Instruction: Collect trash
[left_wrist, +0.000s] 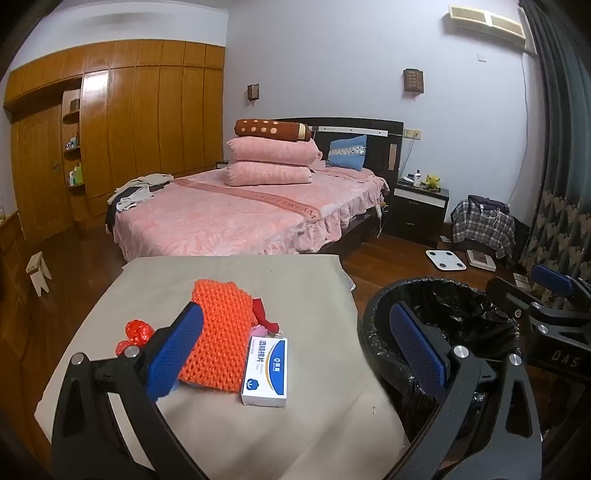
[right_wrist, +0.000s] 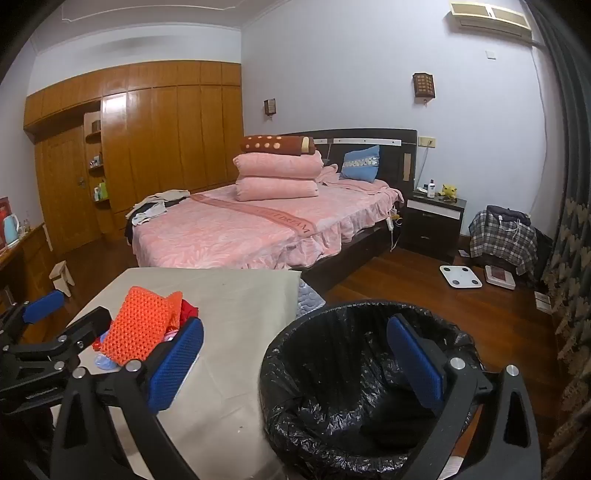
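On the beige-covered table (left_wrist: 314, 424) lies a pile of trash: an orange foam net (left_wrist: 218, 332), a white and blue box (left_wrist: 266, 369), a shiny red wrapper (left_wrist: 138, 332) and a red scrap (left_wrist: 264, 314). My left gripper (left_wrist: 295, 310) hovers open above the pile with nothing between its fingers. To the right of the table stands a bin lined with a black bag (right_wrist: 369, 304). My right gripper (right_wrist: 295, 323) is open over the bin's near rim and holds nothing. The net (right_wrist: 142, 325) and the left gripper's fingers (right_wrist: 40, 301) also show at the left of the right wrist view.
A pink bed (left_wrist: 240, 218) stands beyond the table, a dark nightstand (left_wrist: 419, 206) to its right. A white scale (left_wrist: 445, 260) and a plaid-covered heap (left_wrist: 484, 225) sit on the wood floor. A small stool (left_wrist: 37, 271) is at the left, a curtain (left_wrist: 565, 184) at the right.
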